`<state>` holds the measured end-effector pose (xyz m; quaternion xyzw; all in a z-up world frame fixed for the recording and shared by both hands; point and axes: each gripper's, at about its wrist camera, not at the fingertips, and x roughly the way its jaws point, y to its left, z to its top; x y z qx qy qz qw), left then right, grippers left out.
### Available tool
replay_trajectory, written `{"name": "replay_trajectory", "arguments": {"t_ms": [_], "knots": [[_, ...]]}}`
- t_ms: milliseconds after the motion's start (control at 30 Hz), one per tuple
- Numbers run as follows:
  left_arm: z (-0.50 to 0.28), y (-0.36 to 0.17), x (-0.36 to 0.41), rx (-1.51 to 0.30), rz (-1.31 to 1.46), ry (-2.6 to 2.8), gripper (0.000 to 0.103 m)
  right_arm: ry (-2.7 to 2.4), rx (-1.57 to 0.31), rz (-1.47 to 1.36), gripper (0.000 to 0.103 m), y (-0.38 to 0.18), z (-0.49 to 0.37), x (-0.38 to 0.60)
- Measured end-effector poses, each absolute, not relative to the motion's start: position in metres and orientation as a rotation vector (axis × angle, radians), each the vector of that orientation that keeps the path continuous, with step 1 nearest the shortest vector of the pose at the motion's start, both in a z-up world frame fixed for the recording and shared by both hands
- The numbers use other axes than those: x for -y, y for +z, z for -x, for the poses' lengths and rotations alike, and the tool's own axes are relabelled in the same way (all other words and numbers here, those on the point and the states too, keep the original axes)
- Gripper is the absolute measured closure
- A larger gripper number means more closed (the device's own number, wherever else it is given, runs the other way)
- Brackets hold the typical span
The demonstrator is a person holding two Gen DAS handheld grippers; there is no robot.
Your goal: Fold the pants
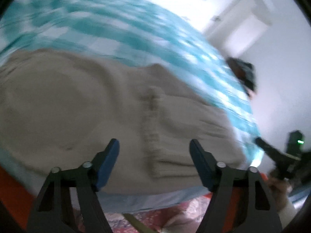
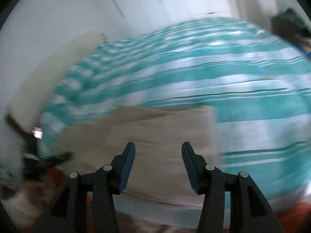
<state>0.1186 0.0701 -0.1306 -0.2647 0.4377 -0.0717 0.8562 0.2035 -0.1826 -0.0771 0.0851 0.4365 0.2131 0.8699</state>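
Observation:
Beige pants (image 1: 81, 104) lie folded on a teal-and-white checked bed cover (image 1: 108, 25); their ribbed waistband (image 1: 153, 136) faces my left gripper. My left gripper (image 1: 154, 145) is open and empty, just above the near part of the pants. In the right wrist view the pants (image 2: 155, 128) lie flat on the cover (image 2: 243, 89). My right gripper (image 2: 158, 149) is open and empty above their near edge. Both views are motion-blurred. The other gripper shows at the right edge of the left view (image 1: 279, 159) and the left edge of the right view (image 2: 33, 151).
A dark object (image 1: 243, 73) lies at the far edge of the bed; it shows in the right wrist view too (image 2: 289, 25). White wardrobe doors (image 2: 155, 2) stand behind the bed. A red patterned fabric (image 1: 175, 211) lies below the near bed edge.

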Motion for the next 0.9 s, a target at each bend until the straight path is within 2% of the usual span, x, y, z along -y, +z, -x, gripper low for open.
{"name": "replay_trajectory", "arguments": {"t_ms": [33,100,200,333,467,567,733,867,900], "knots": [[-0.122,-0.127,-0.060,-0.912,0.529,-0.199,0.035,0.416,-0.913,-0.166,0.052,-0.081,-0.203,0.188],[-0.128,-0.126,-0.044,-0.920,0.471,-0.248,0.047,0.371,-0.921,-0.164,0.052,-0.094,-0.196,0.204],[-0.137,-0.134,-0.028,-0.974,0.401,-0.243,0.058,0.352,-0.958,-0.203,0.052,-0.108,-0.201,0.215],[-0.140,-0.148,-0.027,-1.031,0.402,-0.186,0.061,0.374,-0.906,-0.169,0.052,-0.099,-0.199,0.213],[-0.134,-0.147,-0.035,-1.025,0.378,-0.129,0.056,0.387,-0.889,-0.128,0.052,-0.095,-0.192,0.203],[-0.134,-0.152,-0.035,-1.034,0.397,-0.151,0.056,0.395,-0.895,-0.127,0.052,-0.096,-0.192,0.198],[-0.140,-0.153,-0.028,-1.038,0.337,-0.154,0.064,0.391,-0.895,-0.121,0.052,-0.096,-0.191,0.198],[-0.138,-0.154,-0.030,-1.051,0.323,-0.147,0.098,0.373,-0.864,-0.099,0.052,-0.094,-0.189,0.199],[-0.137,-0.154,-0.031,-1.056,0.324,-0.154,0.099,0.368,-0.848,-0.086,0.052,-0.092,-0.189,0.199]]}}
